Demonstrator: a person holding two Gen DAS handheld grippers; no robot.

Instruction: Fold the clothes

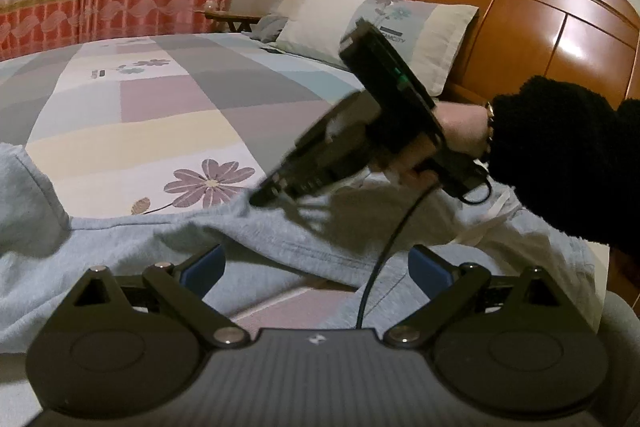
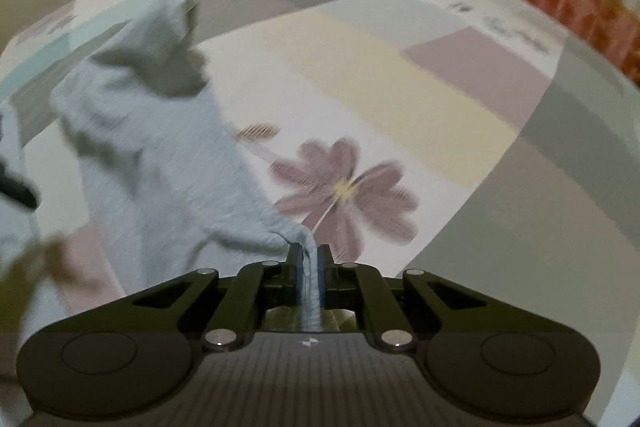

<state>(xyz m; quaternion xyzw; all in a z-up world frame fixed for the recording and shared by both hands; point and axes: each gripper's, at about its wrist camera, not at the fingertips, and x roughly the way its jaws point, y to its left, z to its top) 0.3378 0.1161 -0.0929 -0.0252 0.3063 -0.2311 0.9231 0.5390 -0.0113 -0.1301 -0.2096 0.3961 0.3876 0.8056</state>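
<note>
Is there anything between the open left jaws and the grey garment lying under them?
Only the black cable from the right gripper crosses the gap above the grey garment. The left gripper is otherwise unobstructed.

The garment point(image 1: 280, 247) lies across the near edge of the bed point(image 1: 168, 107), in front of my left gripper point(image 1: 316, 273). My right gripper point(image 2: 309, 259) is to its right, pillows point(image 1: 360, 27) and headboard point(image 1: 520, 11) behind.

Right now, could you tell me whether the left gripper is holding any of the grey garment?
No, the left gripper is open, its blue fingers spread apart above the grey garment.
</note>
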